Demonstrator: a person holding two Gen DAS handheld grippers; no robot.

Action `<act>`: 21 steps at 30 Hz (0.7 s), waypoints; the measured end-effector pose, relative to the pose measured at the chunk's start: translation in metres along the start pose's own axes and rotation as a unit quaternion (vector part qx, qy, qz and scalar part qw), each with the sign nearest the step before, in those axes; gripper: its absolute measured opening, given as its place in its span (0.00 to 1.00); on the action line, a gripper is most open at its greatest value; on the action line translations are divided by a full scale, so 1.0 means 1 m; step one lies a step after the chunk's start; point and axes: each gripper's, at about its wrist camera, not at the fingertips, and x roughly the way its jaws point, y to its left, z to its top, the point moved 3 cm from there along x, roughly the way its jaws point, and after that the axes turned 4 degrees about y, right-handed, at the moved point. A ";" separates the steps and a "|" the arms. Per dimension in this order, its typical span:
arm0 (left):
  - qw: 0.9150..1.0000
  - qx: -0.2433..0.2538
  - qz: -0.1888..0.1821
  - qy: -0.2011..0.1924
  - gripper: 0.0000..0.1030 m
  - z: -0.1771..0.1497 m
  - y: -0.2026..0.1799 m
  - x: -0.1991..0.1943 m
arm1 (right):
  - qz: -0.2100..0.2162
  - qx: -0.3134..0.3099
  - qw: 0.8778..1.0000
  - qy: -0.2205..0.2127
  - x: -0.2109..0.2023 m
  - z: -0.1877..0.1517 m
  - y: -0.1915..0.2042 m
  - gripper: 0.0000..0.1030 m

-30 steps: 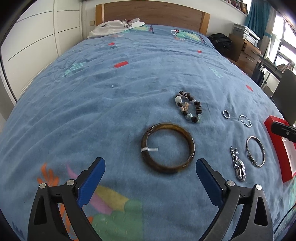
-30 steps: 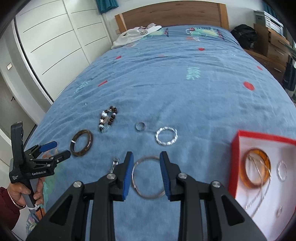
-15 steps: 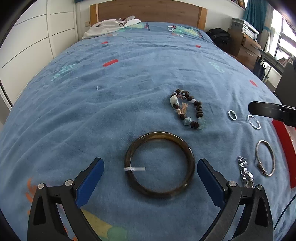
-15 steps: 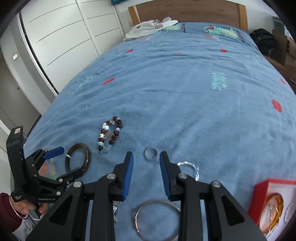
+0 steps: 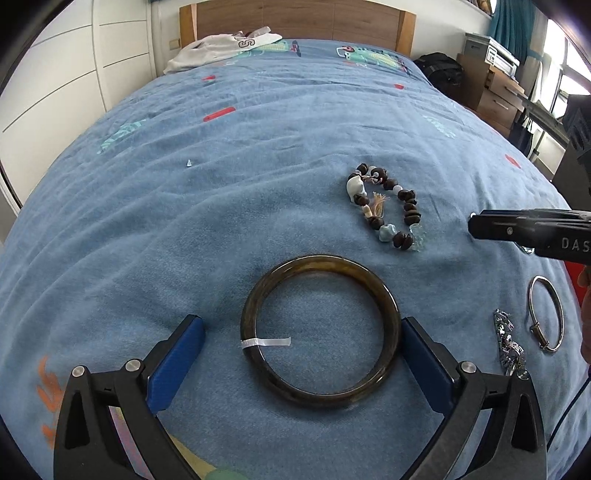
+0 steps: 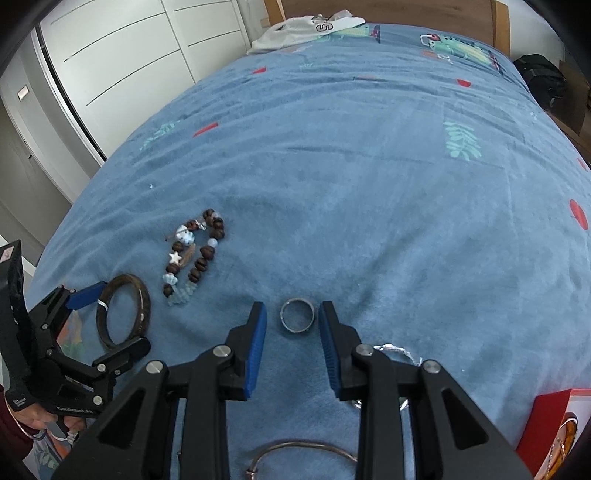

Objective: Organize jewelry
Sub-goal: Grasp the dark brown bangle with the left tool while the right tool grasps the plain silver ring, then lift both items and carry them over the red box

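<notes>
A dark brown bangle (image 5: 320, 330) with a white tag lies on the blue bedspread between the open jaws of my left gripper (image 5: 303, 354); it also shows in the right wrist view (image 6: 123, 312). My right gripper (image 6: 291, 325) is open, its blue pads either side of a small silver ring (image 6: 297, 314). A beaded bracelet (image 5: 386, 206) lies beyond the bangle, and shows in the right wrist view (image 6: 194, 254). A thin silver hoop (image 5: 546, 317) and a sparkly chain (image 5: 508, 343) lie to the right. A red jewelry box (image 6: 554, 428) holds an amber bangle.
A twisted silver ring (image 6: 397, 352) lies partly under my right gripper. White clothing (image 5: 225, 48) lies by the wooden headboard (image 5: 295, 16). White wardrobe doors (image 6: 122, 55) stand to the left. A black bag (image 5: 441, 68) and wooden drawers (image 5: 495, 92) stand right of the bed.
My left gripper has moved forward so the brown bangle now sits between its jaws. My right gripper has moved forward from the silver hoop to the small ring.
</notes>
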 end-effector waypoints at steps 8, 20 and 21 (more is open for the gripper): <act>1.000 0.008 -0.003 -0.011 0.79 -0.001 -0.002 -0.003 | -0.010 -0.012 1.000 0.006 0.004 -0.002 0.002 0.27; 1.000 0.019 -0.002 -0.017 0.74 0.000 -0.003 -0.011 | -0.007 -0.023 1.000 -0.002 0.002 -0.001 0.016 0.19; 1.000 0.018 -0.001 -0.018 0.74 0.000 -0.003 -0.012 | -0.004 -0.022 1.000 -0.004 0.000 -0.001 0.017 0.19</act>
